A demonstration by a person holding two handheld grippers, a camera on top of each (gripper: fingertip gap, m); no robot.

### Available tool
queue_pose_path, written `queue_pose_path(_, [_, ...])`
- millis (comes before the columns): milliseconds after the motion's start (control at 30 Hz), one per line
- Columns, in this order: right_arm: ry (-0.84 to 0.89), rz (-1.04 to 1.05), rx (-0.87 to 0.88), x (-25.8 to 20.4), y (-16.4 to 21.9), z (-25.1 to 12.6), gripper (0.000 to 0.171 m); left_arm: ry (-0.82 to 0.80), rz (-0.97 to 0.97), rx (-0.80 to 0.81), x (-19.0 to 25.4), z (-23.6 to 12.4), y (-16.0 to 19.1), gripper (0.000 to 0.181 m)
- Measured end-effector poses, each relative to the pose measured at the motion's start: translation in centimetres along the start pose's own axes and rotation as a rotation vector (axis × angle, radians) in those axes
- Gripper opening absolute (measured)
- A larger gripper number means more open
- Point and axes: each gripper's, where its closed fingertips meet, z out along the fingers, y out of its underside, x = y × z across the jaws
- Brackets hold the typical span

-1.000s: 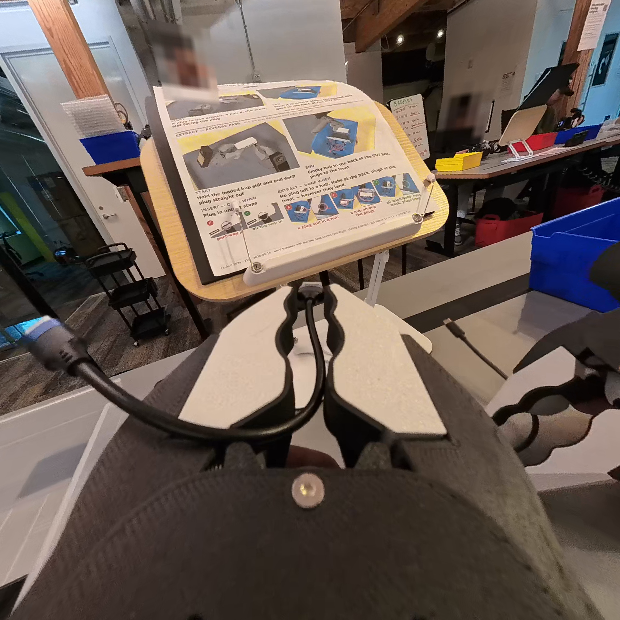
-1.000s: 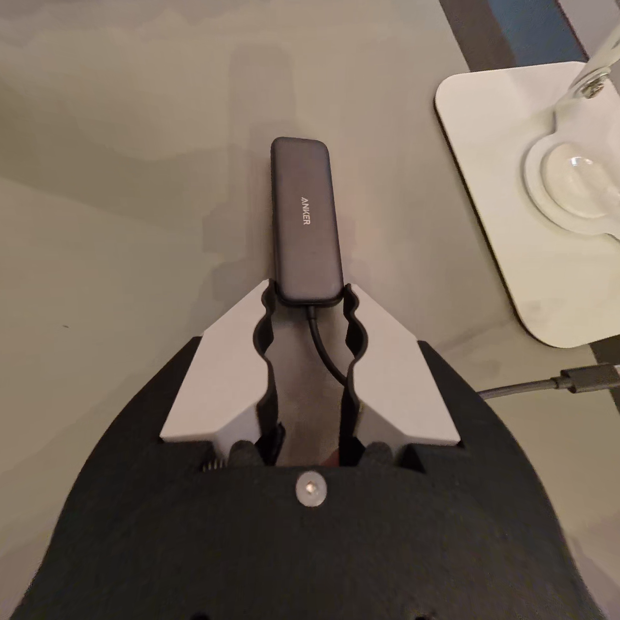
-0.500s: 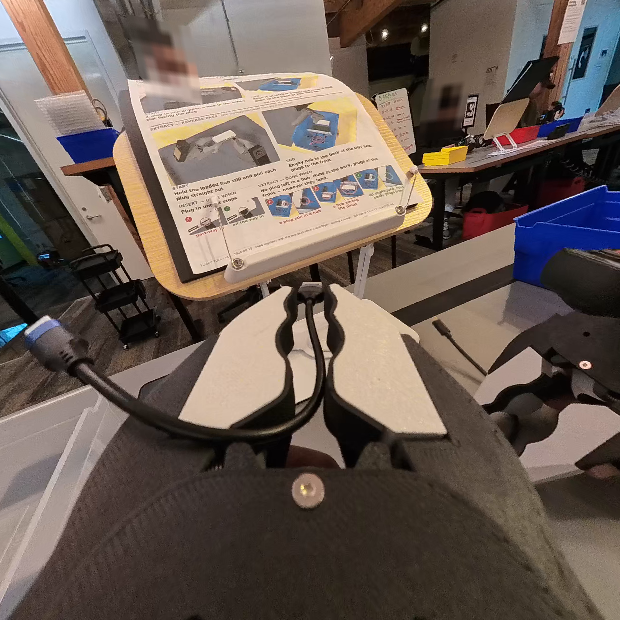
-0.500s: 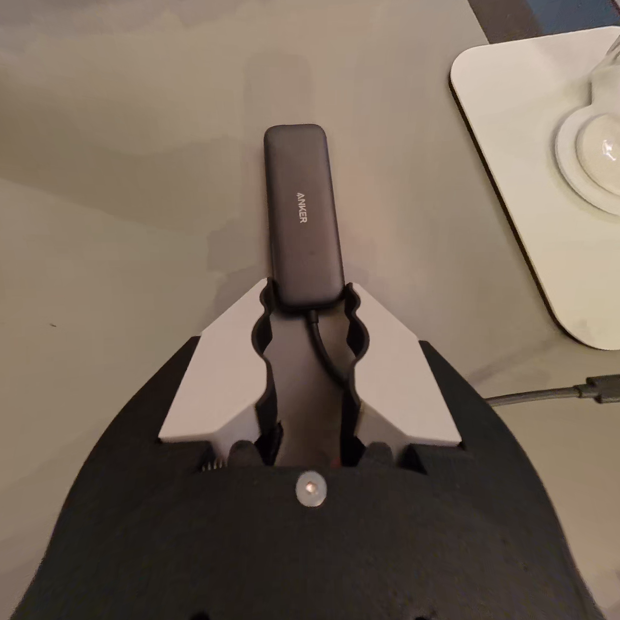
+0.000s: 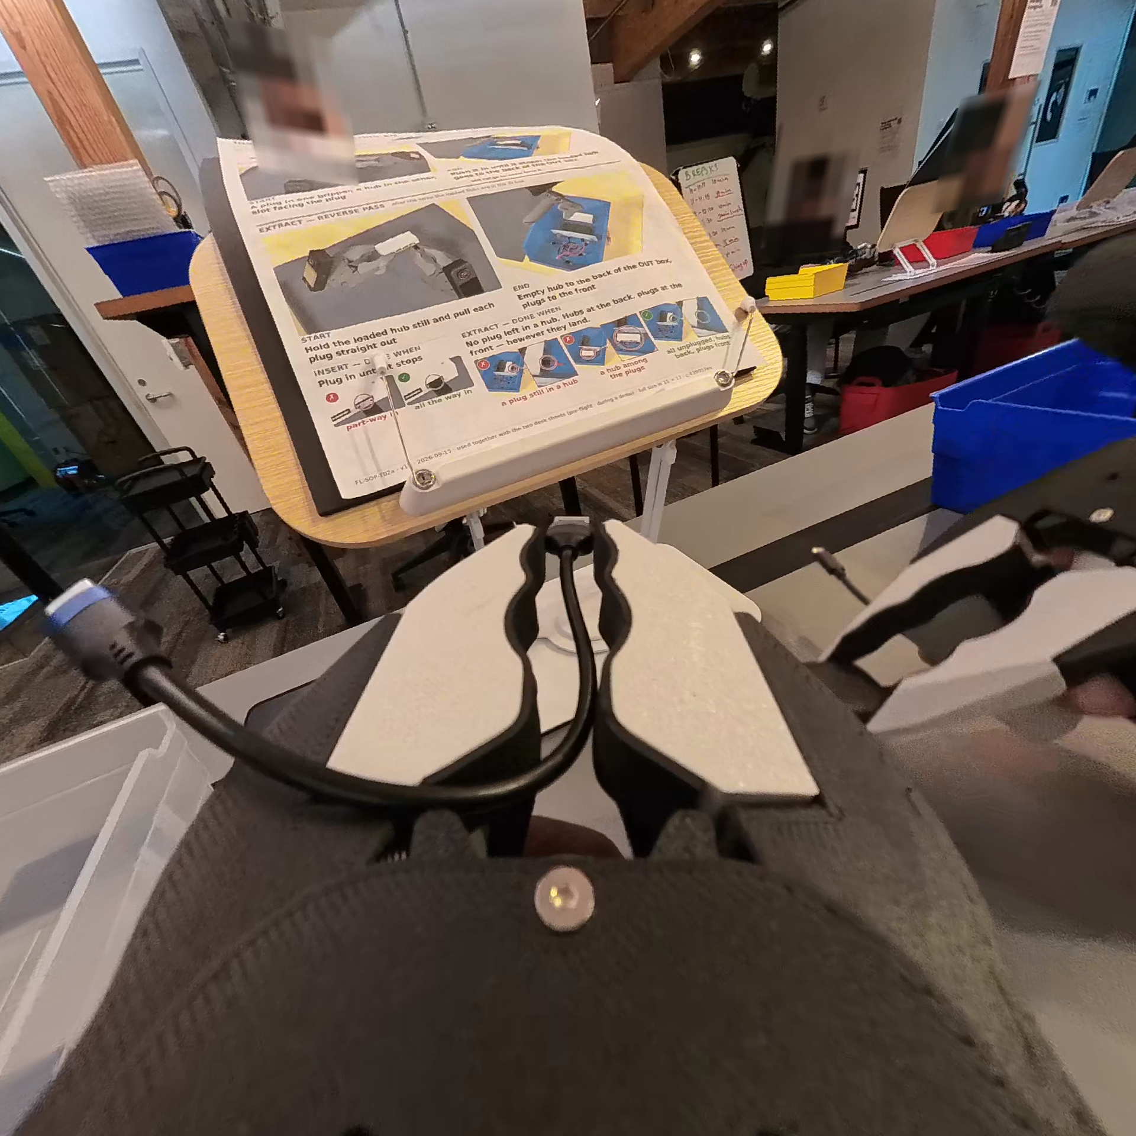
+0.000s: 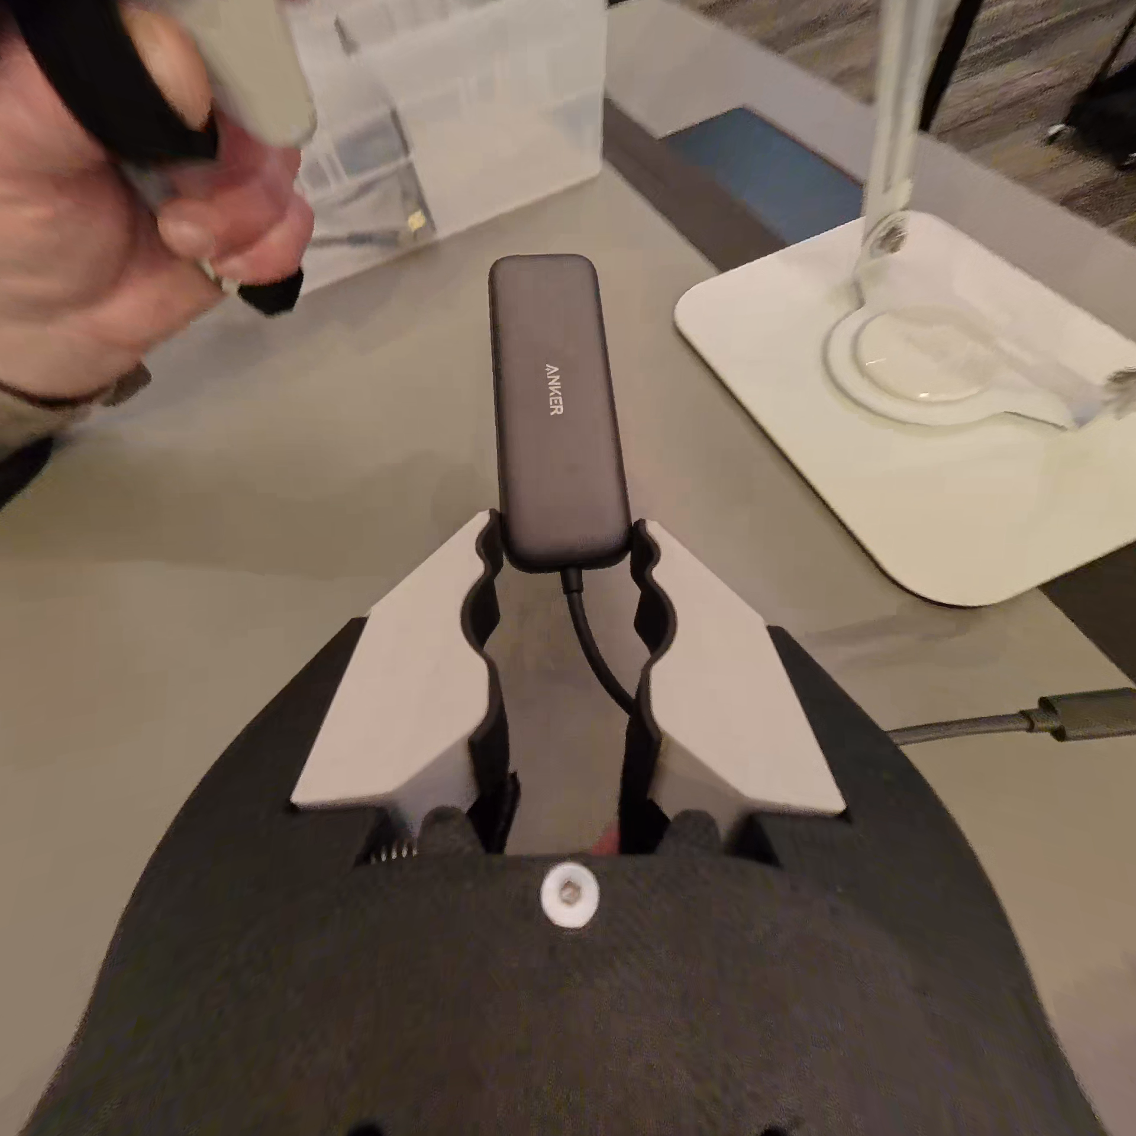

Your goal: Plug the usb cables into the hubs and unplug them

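Note:
My left gripper (image 5: pixel 568 536) is shut on the plug of a short black USB cable (image 5: pixel 344 774). The cable loops back to the left, and its other end, a blue-tipped plug (image 5: pixel 92 627), hangs free in the air. My right gripper (image 6: pixel 568 533) is shut on the near end of a dark grey hub (image 6: pixel 553 393), which points forward above the grey table (image 6: pixel 246 522). The hub's own cable runs back between the fingers and ends in a plug (image 6: pixel 1082 713) at the right. The right gripper also shows at the right of the left wrist view (image 5: pixel 959 621), blurred.
A white stand base (image 6: pixel 891 430) sits right of the hub and carries an instruction board (image 5: pixel 492 319). A clear plastic bin (image 6: pixel 467 123) stands at the back, and another shows low on the left (image 5: pixel 74 860). A blue bin (image 5: pixel 1020 418) is at the right. A hand holding the left gripper (image 6: pixel 123 203) is at the upper left. There is about 15 centimetres between the tips of the two grippers.
My right gripper has lifted and tilted the hub up, so the clear bin and the hand with the left gripper have come into view. The two grippers are closer together. Both grips are unchanged.

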Motion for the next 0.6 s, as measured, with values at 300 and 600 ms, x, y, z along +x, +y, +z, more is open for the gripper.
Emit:
queue_pose_path(300, [0.040, 0.096, 0.112, 1.0, -2.9, -2.6, 0.040, 0.034, 0.030, -0.010, 2.2, 0.0, 0.3, 0.015])
queue_pose_path(600, [0.018, 0.129, 0.152, 0.9, -4.0, -4.0, 0.040, 0.092, 0.086, -0.004, 5.3, -0.4, 0.3, 0.015])
